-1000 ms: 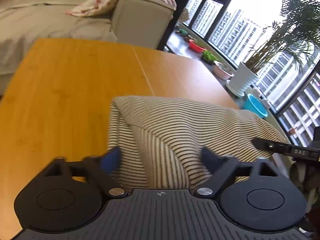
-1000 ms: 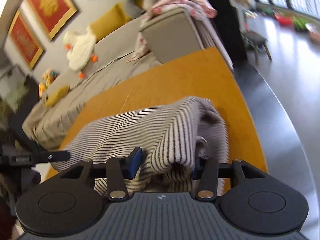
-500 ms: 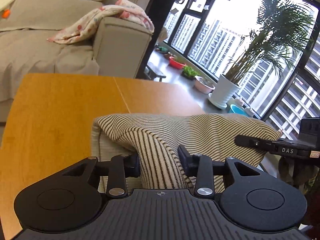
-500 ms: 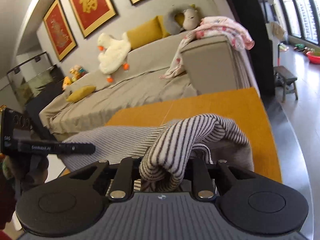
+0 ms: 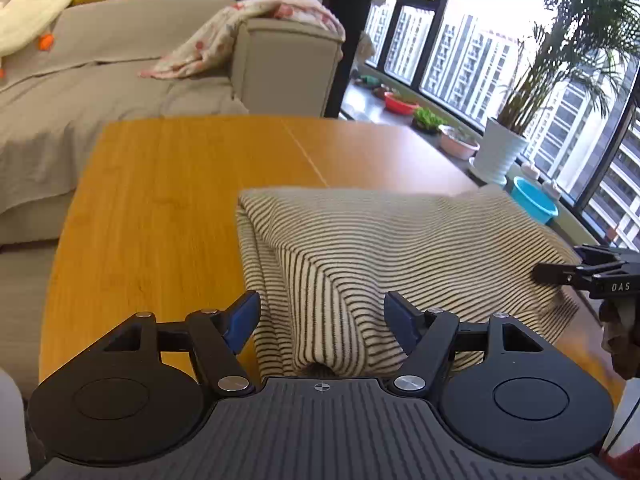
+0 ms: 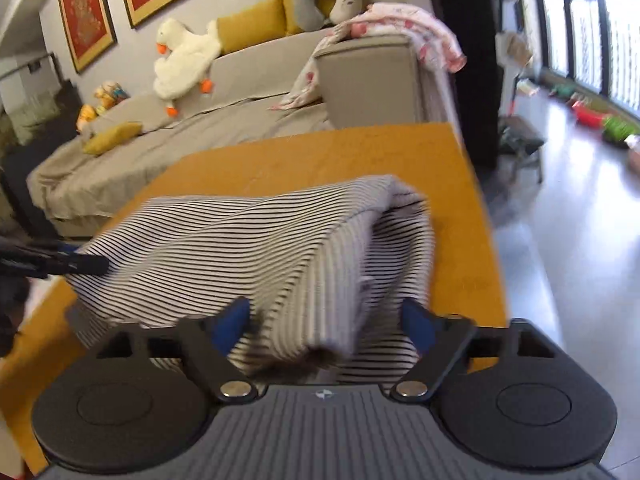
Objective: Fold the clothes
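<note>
A striped cream-and-black garment [image 5: 400,248] lies folded in a thick bundle on the wooden table [image 5: 160,208]. In the left wrist view my left gripper [image 5: 322,320] sits at the bundle's near edge. Its jaws are opening, a raised fold stands between the blue pads [image 5: 244,320], and they do not press on it. In the right wrist view the garment [image 6: 248,240] fills the middle. My right gripper [image 6: 324,322] is at its near right corner. Its jaws are opening wide, with a loose fold between the pads [image 6: 416,322]. Each gripper's black fingertip shows at the other view's edge.
A grey sofa [image 6: 240,120] runs behind the table, with a floral blanket [image 5: 248,28] over its armrest and a white plush duck [image 6: 184,60]. A potted palm [image 5: 504,152], bowls and a blue basin [image 5: 534,200] line the windows. The table's right edge [image 6: 484,240] drops to bare floor.
Half a second ago both grippers were shut on folds of the garment. Both have since opened, the folds have slackened between the pads, and both grippers have drawn back slightly.
</note>
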{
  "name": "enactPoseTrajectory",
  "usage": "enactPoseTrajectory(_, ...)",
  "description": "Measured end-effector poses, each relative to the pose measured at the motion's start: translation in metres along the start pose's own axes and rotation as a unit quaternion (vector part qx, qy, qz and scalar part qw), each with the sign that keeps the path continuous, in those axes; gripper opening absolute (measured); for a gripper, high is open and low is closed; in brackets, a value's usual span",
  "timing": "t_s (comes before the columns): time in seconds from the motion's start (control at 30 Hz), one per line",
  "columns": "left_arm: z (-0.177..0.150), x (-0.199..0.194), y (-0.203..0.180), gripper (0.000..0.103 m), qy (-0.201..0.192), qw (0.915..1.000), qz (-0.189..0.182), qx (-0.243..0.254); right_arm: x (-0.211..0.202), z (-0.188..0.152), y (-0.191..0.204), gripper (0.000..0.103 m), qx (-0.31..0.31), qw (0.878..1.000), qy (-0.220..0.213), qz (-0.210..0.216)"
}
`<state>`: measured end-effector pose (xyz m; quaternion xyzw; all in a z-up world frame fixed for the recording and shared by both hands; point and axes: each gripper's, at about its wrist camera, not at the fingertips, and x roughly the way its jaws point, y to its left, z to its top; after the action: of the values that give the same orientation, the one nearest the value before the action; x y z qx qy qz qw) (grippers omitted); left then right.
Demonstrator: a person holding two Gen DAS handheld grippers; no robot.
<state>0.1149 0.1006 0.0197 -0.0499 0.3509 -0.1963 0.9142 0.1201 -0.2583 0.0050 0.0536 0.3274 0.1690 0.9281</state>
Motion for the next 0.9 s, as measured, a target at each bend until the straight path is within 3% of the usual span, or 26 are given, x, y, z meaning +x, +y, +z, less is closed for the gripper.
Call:
enactPoseTrajectory(0.1,0.006,-0.023,-0.009,0.087,-0.035,0.9989,-0.029,-0.013,-0.019,0.007,-0.005,0.103,0.013,0.999,-0.034,0.01)
enactPoseTrajectory(0.17,0.009,-0.028,-0.017,0.092,-0.044,0.9967,-0.064,-0.021,-0.029,0.016,-0.005,0.103,0.023,0.997,-0.062,0.025)
enactPoseTrajectory(0.3,0.002,-0.006,-0.028,0.096,-0.006,0.9891,-0.133,-0.062,-0.02,0.03,-0.003,0.103,0.061,0.99,-0.086,0.091)
enactPoseTrajectory(0.4,-0.009,0.026,-0.028,0.097,0.036,0.9875,-0.128,-0.085,0.012,0.029,-0.005,0.103,0.111,0.983,-0.053,0.139)
enactPoseTrajectory(0.5,-0.007,0.039,-0.024,0.101,0.028,0.9883,-0.13,-0.076,0.043,0.013,-0.007,0.103,0.158,0.977,-0.027,0.14)
enactPoseTrajectory(0.67,0.012,0.062,-0.01,0.103,0.014,0.9894,-0.127,-0.069,0.027,-0.009,0.017,0.103,0.121,0.985,-0.058,0.112)
enactPoseTrajectory(0.73,0.021,0.073,-0.003,0.103,0.003,0.9898,-0.122,-0.073,0.019,-0.018,0.025,0.103,0.134,0.982,-0.062,0.115)
enactPoseTrajectory(0.83,0.035,0.09,0.009,0.103,-0.011,0.9882,-0.118,-0.096,0.011,-0.026,0.036,0.103,0.154,0.975,-0.041,0.154)
enactPoseTrajectory(0.9,0.042,0.097,0.011,0.103,-0.013,0.9878,-0.113,-0.107,0.01,-0.025,0.043,0.103,0.131,0.973,-0.019,0.187)
